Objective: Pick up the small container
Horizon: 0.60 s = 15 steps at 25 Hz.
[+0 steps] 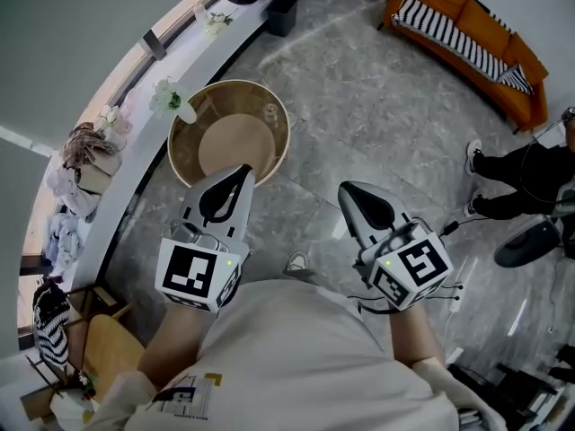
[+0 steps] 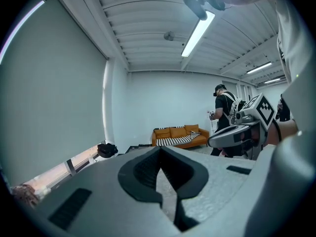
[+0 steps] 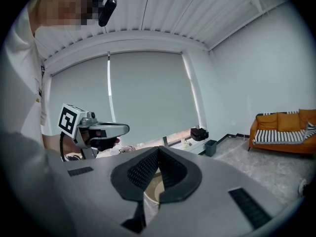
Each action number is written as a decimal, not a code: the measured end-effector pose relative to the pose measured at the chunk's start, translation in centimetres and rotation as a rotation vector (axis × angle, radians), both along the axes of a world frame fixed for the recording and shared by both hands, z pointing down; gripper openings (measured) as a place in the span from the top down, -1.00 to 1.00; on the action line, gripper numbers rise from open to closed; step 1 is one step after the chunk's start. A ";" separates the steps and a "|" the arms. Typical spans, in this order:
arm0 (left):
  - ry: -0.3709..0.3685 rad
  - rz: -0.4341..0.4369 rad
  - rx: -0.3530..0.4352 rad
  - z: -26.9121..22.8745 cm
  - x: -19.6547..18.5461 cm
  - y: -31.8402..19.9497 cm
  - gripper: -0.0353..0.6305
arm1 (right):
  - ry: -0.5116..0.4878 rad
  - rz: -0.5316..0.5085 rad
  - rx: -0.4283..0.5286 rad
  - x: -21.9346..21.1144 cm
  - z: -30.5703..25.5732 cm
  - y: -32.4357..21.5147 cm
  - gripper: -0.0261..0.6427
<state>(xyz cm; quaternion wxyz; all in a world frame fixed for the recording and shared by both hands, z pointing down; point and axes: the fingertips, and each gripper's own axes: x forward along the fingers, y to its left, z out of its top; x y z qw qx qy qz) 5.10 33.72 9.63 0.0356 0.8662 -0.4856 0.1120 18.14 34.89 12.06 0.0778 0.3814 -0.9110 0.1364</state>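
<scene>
Fingers (image 1: 223, 197) of the left gripper (image 1: 243, 171) and right gripper (image 1: 349, 191) are pressed together and empty, just short of the round surface (image 1: 286, 137), with the small container (image 1: 269, 112) there untouched

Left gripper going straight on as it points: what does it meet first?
Probably the round table, whose near rim the left gripper overlaps at its tip; height is unclear, so it may pass above.

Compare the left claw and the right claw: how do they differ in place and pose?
In the head view, the left claw reaches over the near edge of the round table; the right claw is over the grey floor beside it. The left claw angles toward the picture's upper right, the right claw toward its upper left, so their tips converge. Both are shut and empty.
</scene>
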 end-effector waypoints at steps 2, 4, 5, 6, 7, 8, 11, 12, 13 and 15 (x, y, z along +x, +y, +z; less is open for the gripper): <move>-0.004 -0.002 0.000 0.1 0.5 0.0 0.88 | 0.001 0.000 -0.002 0.6 0.3 0.0 0.90; -0.013 0.001 0.000 0.3 1.0 -0.1 0.88 | 0.000 -0.001 -0.005 1.0 0.6 -0.1 0.90; -0.016 0.001 -0.001 0.4 1.1 -0.3 0.88 | 0.001 -0.003 -0.005 1.2 0.7 -0.1 0.90; -0.017 -0.002 -0.002 0.4 1.1 -0.4 0.87 | 0.003 -0.007 -0.005 1.2 0.8 -0.3 0.90; -0.016 -0.007 -0.003 0.3 1.1 -0.6 0.87 | 0.005 -0.011 -0.006 1.2 0.8 -0.4 0.90; -0.013 -0.012 -0.003 0.3 1.1 -0.8 0.88 | 0.007 -0.015 -0.007 1.2 0.8 -0.6 0.90; -0.013 -0.014 0.000 0.2 1.0 -1.6 0.88 | 0.008 -0.020 -0.007 1.1 0.8 -1.3 0.90; -0.014 -0.014 0.000 0.3 0.9 -1.9 0.88 | 0.009 -0.020 -0.006 1.0 0.8 -1.5 0.90; -0.013 -0.016 0.000 0.4 0.7 -2.2 0.88 | 0.011 -0.021 -0.004 0.8 0.9 -1.8 0.90; -0.015 -0.013 0.002 0.6 0.5 -2.8 0.88 | 0.016 -0.021 -0.002 0.7 1.1 -2.2 0.90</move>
